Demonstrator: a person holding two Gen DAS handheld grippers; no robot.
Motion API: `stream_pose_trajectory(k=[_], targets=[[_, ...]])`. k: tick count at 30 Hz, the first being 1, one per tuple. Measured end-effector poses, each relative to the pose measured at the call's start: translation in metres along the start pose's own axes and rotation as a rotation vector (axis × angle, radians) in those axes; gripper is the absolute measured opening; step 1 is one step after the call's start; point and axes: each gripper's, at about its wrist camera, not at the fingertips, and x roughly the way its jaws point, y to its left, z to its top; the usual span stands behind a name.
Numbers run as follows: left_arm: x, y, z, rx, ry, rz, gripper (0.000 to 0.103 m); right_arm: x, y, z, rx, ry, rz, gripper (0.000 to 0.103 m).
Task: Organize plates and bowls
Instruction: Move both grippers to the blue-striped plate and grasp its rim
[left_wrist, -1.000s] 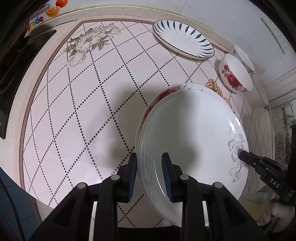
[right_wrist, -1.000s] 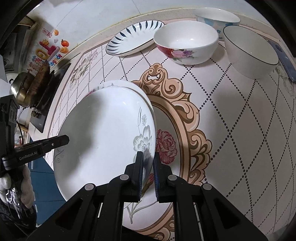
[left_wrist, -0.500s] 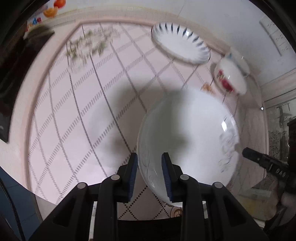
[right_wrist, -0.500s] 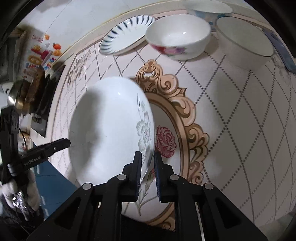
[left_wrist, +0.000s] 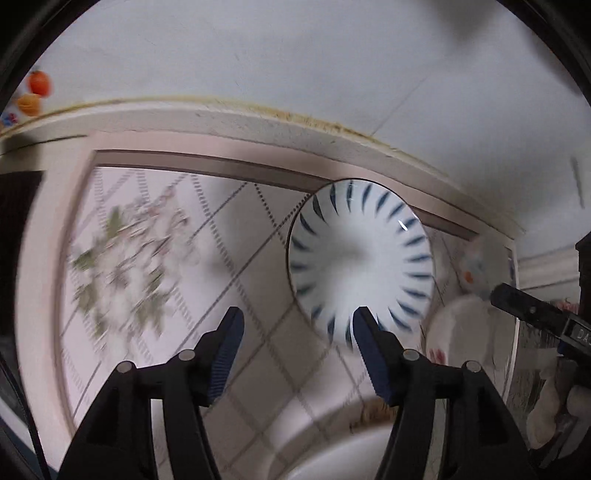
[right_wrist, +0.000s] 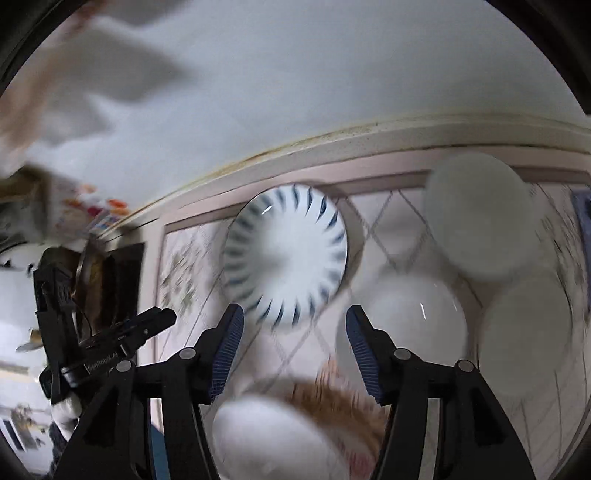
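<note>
A white plate with blue dashes (left_wrist: 360, 264) lies near the counter's back edge; it also shows in the right wrist view (right_wrist: 286, 256). My left gripper (left_wrist: 295, 336) is open and empty, just short of this plate. My right gripper (right_wrist: 291, 332) is open and empty, in front of the same plate. A white plate's rim (left_wrist: 332, 458) lies below the left gripper; it shows blurred in the right wrist view (right_wrist: 273, 439). Three white bowls (right_wrist: 410, 325), (right_wrist: 480, 218), (right_wrist: 524, 332) stand to the right of the striped plate.
The counter is covered by a pink diamond-pattern mat with a flower print (left_wrist: 129, 254). A white tiled wall (left_wrist: 295, 66) rises behind. A dark stove (right_wrist: 110, 280) stands at the left. The right gripper's tip shows in the left wrist view (left_wrist: 535, 310).
Both grippers let go of the white flowered plate and opened. Both views swung up and toward the striped plate at the back, with motion blur.
</note>
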Motion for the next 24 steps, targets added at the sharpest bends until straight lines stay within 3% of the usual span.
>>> stream_pose_trajectory(k=[3,8,10,12,16,19,24], targets=[[0.029,0.001,0.016,-0.003,0.041,-0.009,0.059,0.036,-0.004,0.032,0.022,0.045,-0.040,0.061],[0.060,-0.003,0.027,0.013,0.089,0.015,0.057,0.083,-0.013,0.050,0.019,0.108,-0.097,0.057],[0.065,-0.004,0.028,0.019,0.088,0.003,0.052,0.094,-0.016,0.051,0.013,0.124,-0.104,0.046],[0.069,-0.007,0.027,0.028,0.097,-0.005,0.033,0.106,-0.018,0.050,0.012,0.141,-0.117,0.039],[0.069,-0.007,0.027,0.029,0.067,0.027,0.025,0.124,-0.019,0.051,0.002,0.148,-0.155,0.019],[0.067,-0.005,0.025,0.027,0.053,0.033,0.022,0.128,-0.019,0.050,-0.019,0.124,-0.182,0.013],[0.050,-0.001,0.016,0.020,0.023,0.052,0.022,0.123,-0.012,0.046,-0.060,0.089,-0.187,0.012]])
